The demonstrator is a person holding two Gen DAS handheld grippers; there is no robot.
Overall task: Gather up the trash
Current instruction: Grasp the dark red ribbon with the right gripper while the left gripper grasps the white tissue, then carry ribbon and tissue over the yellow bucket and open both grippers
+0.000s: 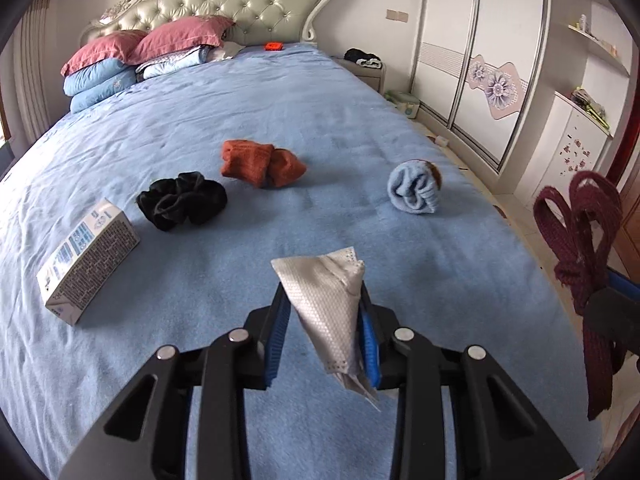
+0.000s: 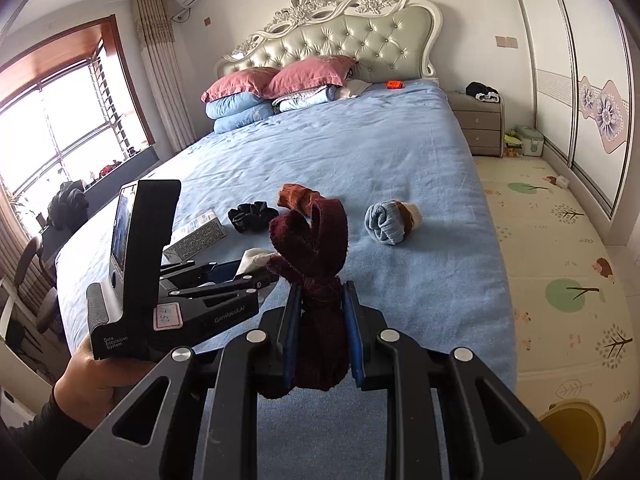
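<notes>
Two grippers, both clenched. Left gripper (image 1: 324,312) pinches crumpled white face mask (image 1: 330,300), long way up-down, wide end up, above blue bed sheet (image 1: 280,100). Right gripper (image 2: 322,320) squeezes knotted dark red cloth strap (image 2: 316,248), loops up. White printed carton (image 1: 88,256) lies on side, on sheet.

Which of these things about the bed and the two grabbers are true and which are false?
1. The left gripper holds a white face mask. True.
2. The right gripper is empty. False: it is shut on a knotted dark red strap.
3. The small carton stands upright. False: it lies on its side on the bed.
4. The black scrunchie lies between the carton and the orange socks. True.
5. The rolled light blue sock sits on the pillows. False: it lies on the blue sheet.
</notes>
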